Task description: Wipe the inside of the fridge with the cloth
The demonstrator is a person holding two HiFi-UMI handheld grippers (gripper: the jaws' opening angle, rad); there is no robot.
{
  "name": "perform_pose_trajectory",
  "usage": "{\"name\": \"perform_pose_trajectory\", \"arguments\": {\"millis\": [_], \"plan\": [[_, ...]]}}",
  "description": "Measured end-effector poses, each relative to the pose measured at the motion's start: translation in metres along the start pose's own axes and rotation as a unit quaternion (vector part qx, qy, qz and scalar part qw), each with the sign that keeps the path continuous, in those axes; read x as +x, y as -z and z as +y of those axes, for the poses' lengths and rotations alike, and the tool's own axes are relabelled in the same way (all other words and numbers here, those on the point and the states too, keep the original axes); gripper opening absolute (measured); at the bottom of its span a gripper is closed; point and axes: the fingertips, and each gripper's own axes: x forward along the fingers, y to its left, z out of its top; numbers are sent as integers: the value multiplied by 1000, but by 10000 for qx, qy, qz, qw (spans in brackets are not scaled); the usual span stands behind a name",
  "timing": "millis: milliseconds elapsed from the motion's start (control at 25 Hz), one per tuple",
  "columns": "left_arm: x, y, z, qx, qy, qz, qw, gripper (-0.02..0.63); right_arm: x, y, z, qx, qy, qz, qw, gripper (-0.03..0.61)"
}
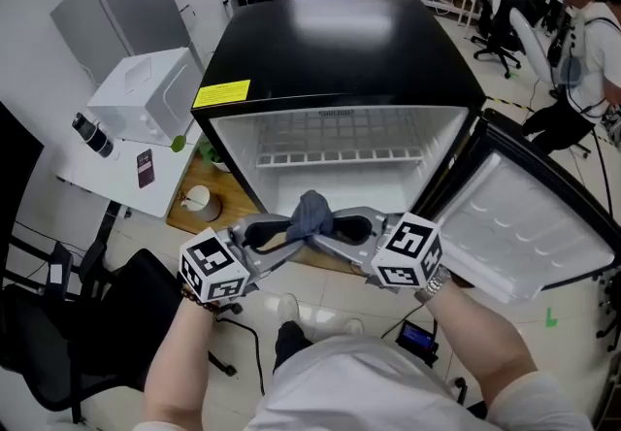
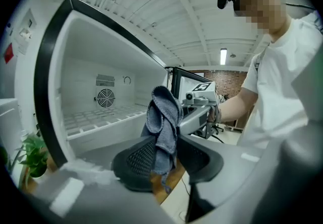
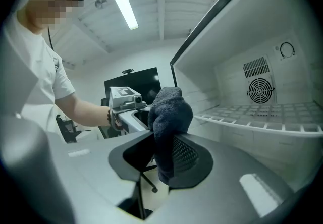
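**Cloth held up at the open fridge; no wiping under way yet**

Your left gripper (image 1: 283,231) has its jaws spread, with the cloth (image 1: 312,214) hanging loosely between them. The cloth is a grey-blue terry rag, bunched and limp, held in the air just in front of the fridge (image 1: 340,41) opening and touching no wall or shelf (image 1: 340,155). Your right gripper (image 1: 340,228) pinches the same bundle from the other side. With the door (image 1: 529,225) wide open, the whole white interior seems left to wipe.
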Motion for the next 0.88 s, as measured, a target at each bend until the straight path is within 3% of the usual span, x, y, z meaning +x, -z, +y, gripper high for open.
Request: {"name": "perform_pose_trajectory", "arguments": {"millis": [240,440,880], "plan": [[-22,8,21,-221,-737,-82,9970,155,14,16,-16,-191,504,142,9984,83],[-45,19,49,-430,-1400,-182,9891,155,39,30,-38,-79,898,193,9957,83],[-79,48,114,-759,-2828,-149,9560,155,102,59,-68,106,1416,378,9891,83]]}}
